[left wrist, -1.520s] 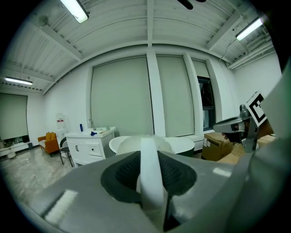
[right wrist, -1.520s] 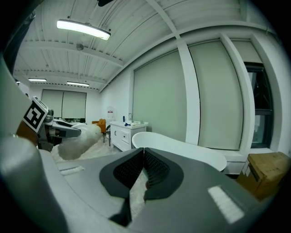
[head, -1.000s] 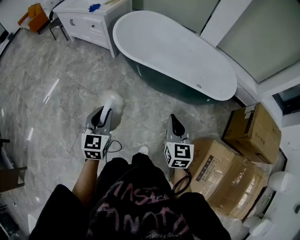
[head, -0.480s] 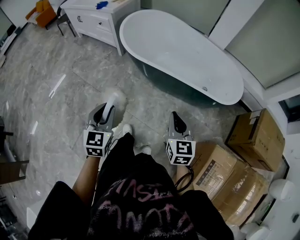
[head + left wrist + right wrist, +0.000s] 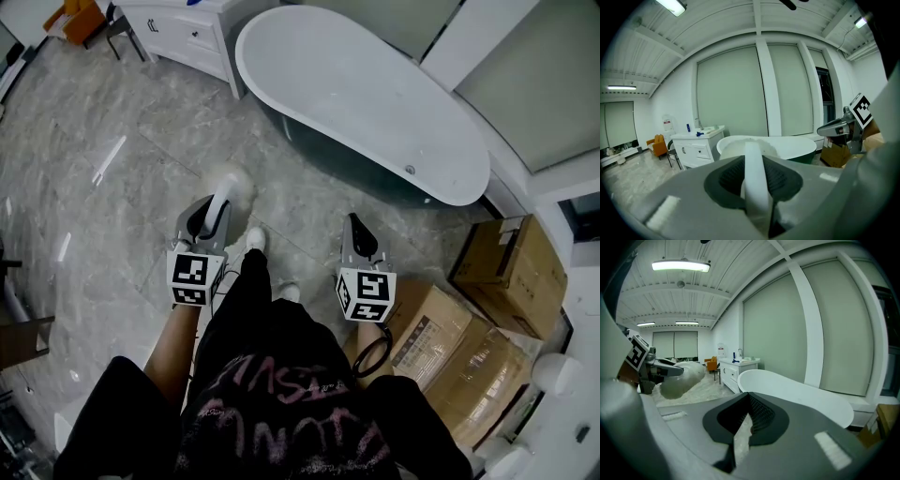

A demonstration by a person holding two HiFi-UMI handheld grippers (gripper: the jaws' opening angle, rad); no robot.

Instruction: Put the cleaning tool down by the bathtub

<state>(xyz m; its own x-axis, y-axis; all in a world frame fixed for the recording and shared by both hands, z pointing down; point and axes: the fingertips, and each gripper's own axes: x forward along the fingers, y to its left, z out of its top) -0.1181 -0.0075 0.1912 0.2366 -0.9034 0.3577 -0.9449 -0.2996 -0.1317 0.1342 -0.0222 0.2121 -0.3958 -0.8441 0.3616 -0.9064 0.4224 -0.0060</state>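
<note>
**Describer:** Forward by a step since a second ago: a white shoe [image 5: 255,237] now shows between the two grippers, and the white vanity cabinet [image 5: 192,36] has slid towards the top edge of the head view.

**Listener:** Where is the cleaning tool?

**Describer:** Its white handle is clamped between the jaws of the left gripper [image 5: 212,211], so the cleaning tool [image 5: 229,183] is held off the floor with its fluffy head pointing ahead. It is near the bathtub [image 5: 375,103] but still apart from it.

**Listener:** And the other hand?

**Describer:** The right gripper [image 5: 354,223] has its jaws pressed together with nothing between them.

**Listener:** Which step is this?

**Describer:** I judge it the carry, with the setting down not yet done. Next, the left gripper likely needs to lower the tool to the grey marble floor [image 5: 112,216] beside the tub, then part its jaws.

**Listener:** Give me the counts.

**Describer:** One tool, one bathtub, one cabinet, two grippers, and three cardboard boxes [image 5: 511,267] to the right, as best I can count.
</note>
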